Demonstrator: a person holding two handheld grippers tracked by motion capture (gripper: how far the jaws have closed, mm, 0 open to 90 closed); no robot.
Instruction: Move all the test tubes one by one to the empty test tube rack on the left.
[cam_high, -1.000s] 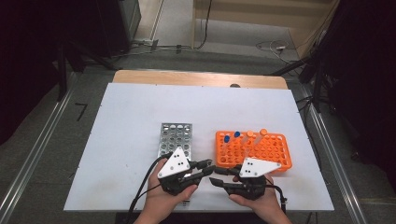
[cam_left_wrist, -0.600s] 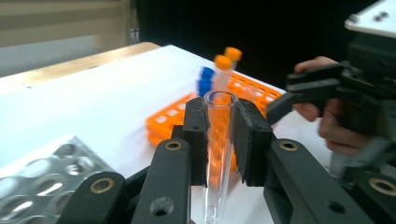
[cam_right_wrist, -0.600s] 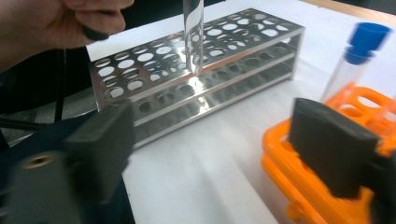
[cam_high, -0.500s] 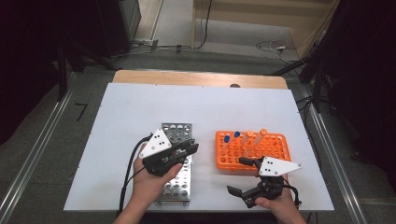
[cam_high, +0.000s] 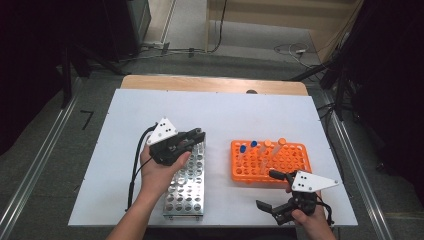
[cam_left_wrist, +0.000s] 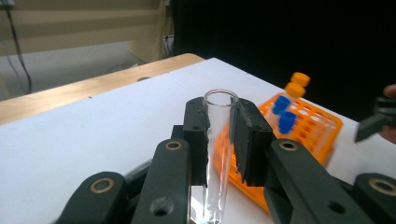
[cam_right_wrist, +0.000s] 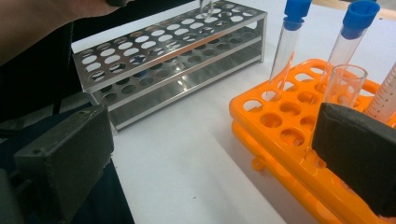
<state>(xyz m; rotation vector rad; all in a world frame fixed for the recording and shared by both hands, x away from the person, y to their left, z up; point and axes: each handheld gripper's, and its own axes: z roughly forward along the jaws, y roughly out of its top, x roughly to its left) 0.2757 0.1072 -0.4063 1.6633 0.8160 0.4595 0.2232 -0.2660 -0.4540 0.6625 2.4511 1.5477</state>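
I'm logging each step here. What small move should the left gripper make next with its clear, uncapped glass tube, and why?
Probably lower it straight into a hole. The left gripper grips the clear uncapped glass tube upright over the far end of the perforated steel rack, its tip just above the holes; the right gripper waits open.

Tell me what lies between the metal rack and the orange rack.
Nothing: in the high view, bare white table separates the metal rack from the orange rack. The right gripper view shows the same bare strip.
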